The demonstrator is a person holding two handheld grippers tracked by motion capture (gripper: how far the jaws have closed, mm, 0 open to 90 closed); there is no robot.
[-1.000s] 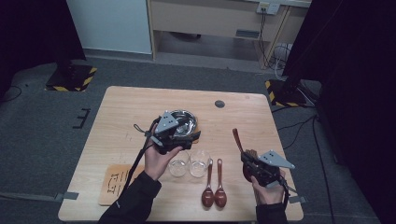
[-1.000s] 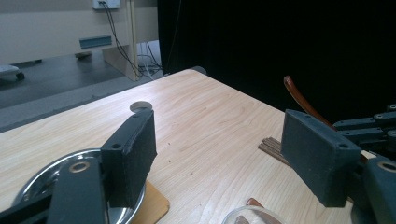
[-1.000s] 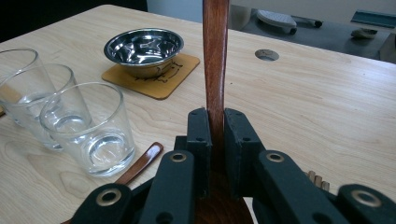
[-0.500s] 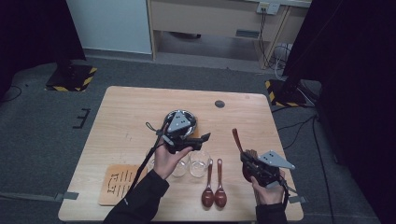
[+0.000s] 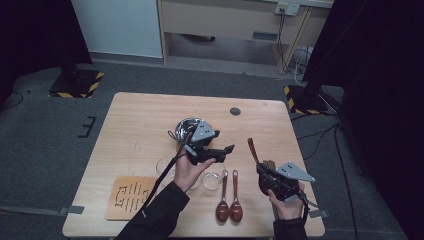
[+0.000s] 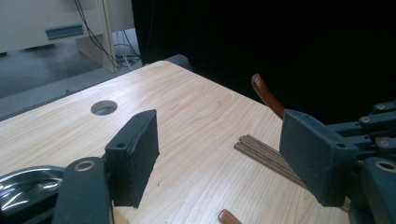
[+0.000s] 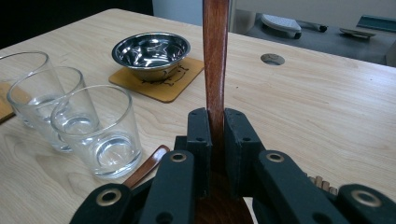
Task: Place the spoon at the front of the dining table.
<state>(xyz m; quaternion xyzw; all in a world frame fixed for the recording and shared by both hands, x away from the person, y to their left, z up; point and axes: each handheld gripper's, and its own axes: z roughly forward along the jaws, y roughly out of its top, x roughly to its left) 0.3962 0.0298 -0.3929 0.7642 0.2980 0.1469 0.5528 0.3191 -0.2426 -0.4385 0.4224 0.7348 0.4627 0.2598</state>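
My left gripper [image 5: 223,150] hangs open above the table just right of the steel bowl [image 5: 184,127], jaws pointing toward the right hand. Nothing lies between its pads [image 6: 133,154]. Beyond them stand a dark wooden spoon handle [image 6: 265,94] and a bundle of chopsticks [image 6: 267,157]. My right gripper [image 5: 263,173] is shut on that wooden spoon [image 5: 252,149] near the table's right front, with the handle rising upright between the jaws [image 7: 215,56]. Two more wooden spoons [image 5: 229,198] lie side by side on the table between the hands.
The bowl [image 7: 150,48] sits on a wooden coaster [image 7: 159,82]. Three empty glasses [image 7: 97,131] stand close together in front of it. Another coaster [image 5: 131,197] lies at the front left. A round hole [image 5: 235,111] is in the tabletop at the back.
My left gripper has swung from over the bowl to the right and nearer, now pointing toward the right hand. The right gripper and its spoon have stayed put.
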